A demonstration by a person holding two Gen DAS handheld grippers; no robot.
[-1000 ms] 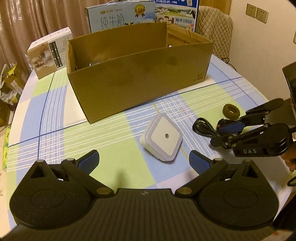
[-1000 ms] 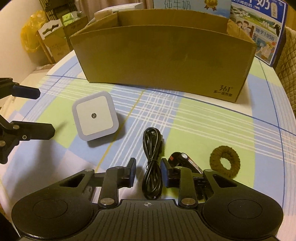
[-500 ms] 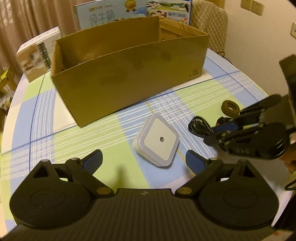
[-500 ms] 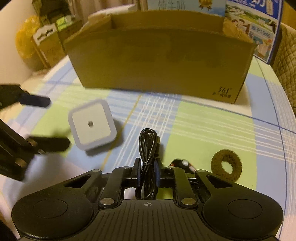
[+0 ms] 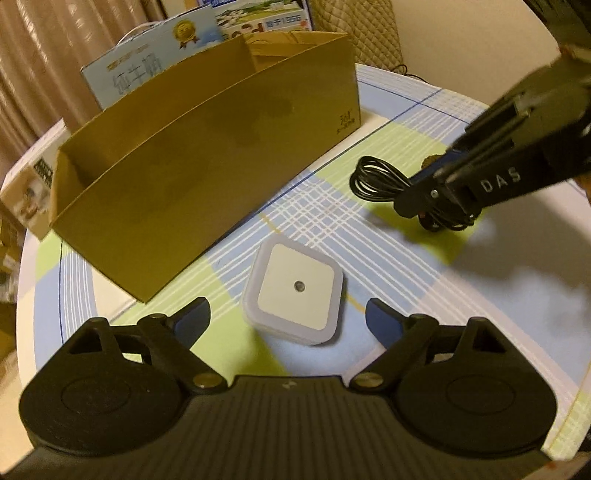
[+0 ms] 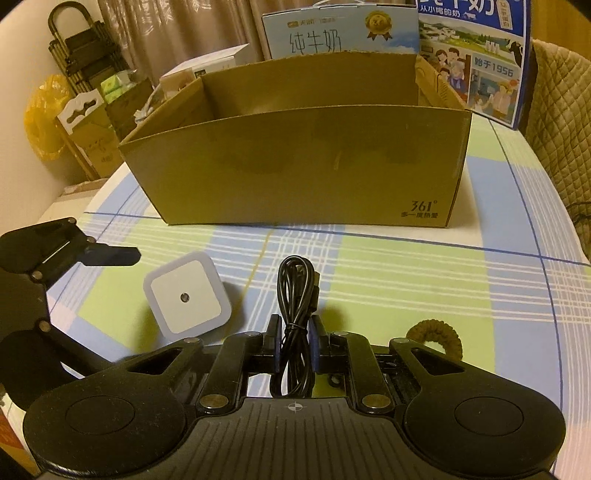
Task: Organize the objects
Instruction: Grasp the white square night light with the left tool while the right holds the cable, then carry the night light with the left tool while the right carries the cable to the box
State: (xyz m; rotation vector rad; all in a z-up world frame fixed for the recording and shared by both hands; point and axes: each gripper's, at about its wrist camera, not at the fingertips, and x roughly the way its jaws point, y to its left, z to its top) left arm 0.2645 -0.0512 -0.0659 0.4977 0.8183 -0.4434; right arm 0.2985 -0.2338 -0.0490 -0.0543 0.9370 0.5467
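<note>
A white square night light lies on the checked tablecloth between the open fingers of my left gripper; it also shows in the right wrist view. My right gripper is shut on a coiled black cable and holds it above the table; the cable also shows in the left wrist view. An open brown cardboard box stands behind them and also shows in the left wrist view.
A brown knitted ring lies on the cloth to the right of my right gripper. Milk cartons stand behind the box. A quilted chair is at the right, clutter and boxes at the left off the table.
My right gripper closed on the black cable and lifted it off the cloth. My left gripper moved forward, so the night light now lies between its open fingers.
</note>
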